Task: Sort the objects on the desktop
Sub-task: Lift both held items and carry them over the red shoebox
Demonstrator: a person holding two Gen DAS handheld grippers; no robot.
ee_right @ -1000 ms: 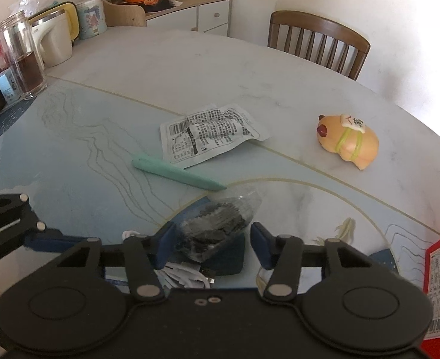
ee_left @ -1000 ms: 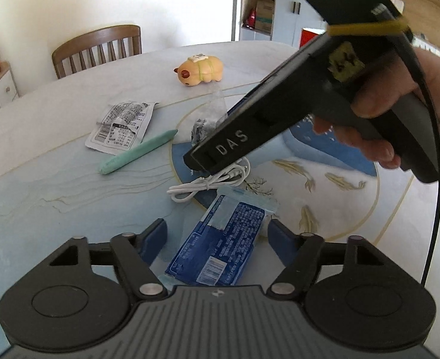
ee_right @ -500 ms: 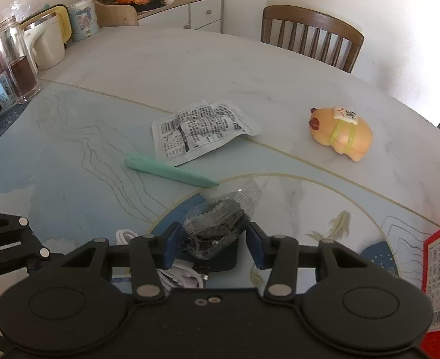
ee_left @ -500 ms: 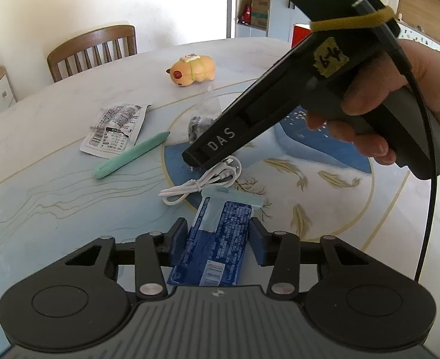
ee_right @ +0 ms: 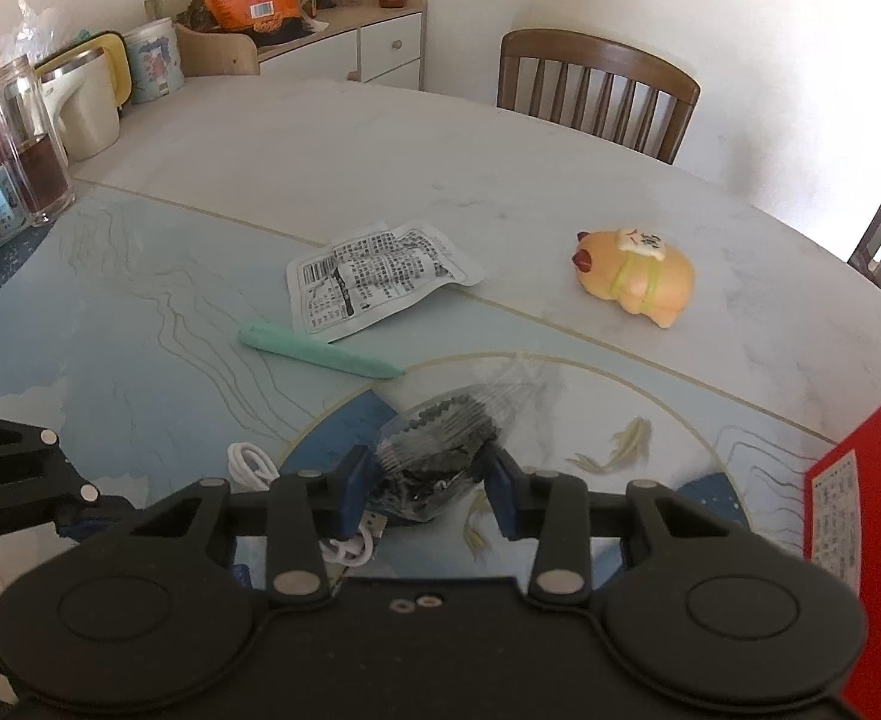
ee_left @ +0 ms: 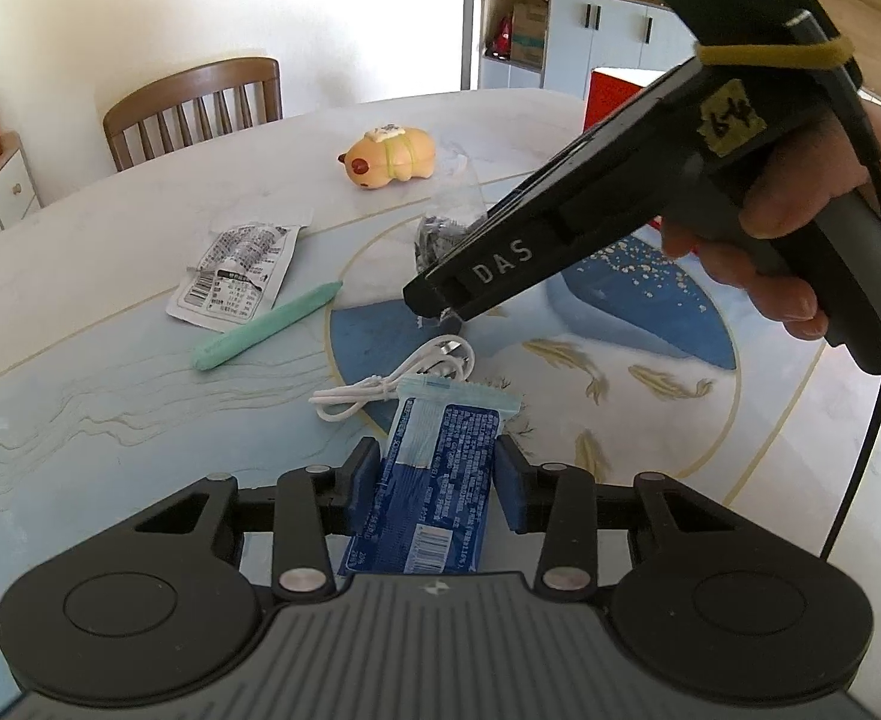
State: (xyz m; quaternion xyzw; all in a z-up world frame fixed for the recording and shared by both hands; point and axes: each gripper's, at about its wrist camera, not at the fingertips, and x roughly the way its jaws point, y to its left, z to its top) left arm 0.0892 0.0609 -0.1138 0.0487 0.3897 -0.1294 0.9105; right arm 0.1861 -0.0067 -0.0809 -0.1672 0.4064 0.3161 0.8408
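- Left gripper [ee_left: 437, 480] pinched on a blue packet [ee_left: 428, 492], one blue pad on each long side.
- Near end of the blue packet hidden under the gripper's body; far crimped end pointing away, toward the middle of the table [ee_left: 110, 396].
- Long way of the blue packet: straight ahead, along the fingers.
- Hard to tell whether lifted or lying flat on the table.
- White cable [ee_left: 398, 387] curled just past the packet's far end, partly tucked behind it.
- Right gripper [ee_right: 428, 483] squeezed on a clear bag of dark bits [ee_right: 440, 450], pads pressed into both sides.
- Lower part of the clear bag hidden behind the fingers; top see-through part blurry, pointing away and a little right.
- From the left wrist view, most of that bag covered by the black right gripper body and the hand [ee_left: 800, 228] holding it.
- Green pen [ee_right: 320, 354] flat on the table, thin tip pointing right in the right wrist view, near the white printed packet [ee_right: 374, 276] but apart.
- Orange pig toy [ee_right: 635, 276] lying alone farther off, nose to the left.
- Red box [ee_right: 860, 528] cut off at the right edge.
- Small print on both packets too tiny to read.
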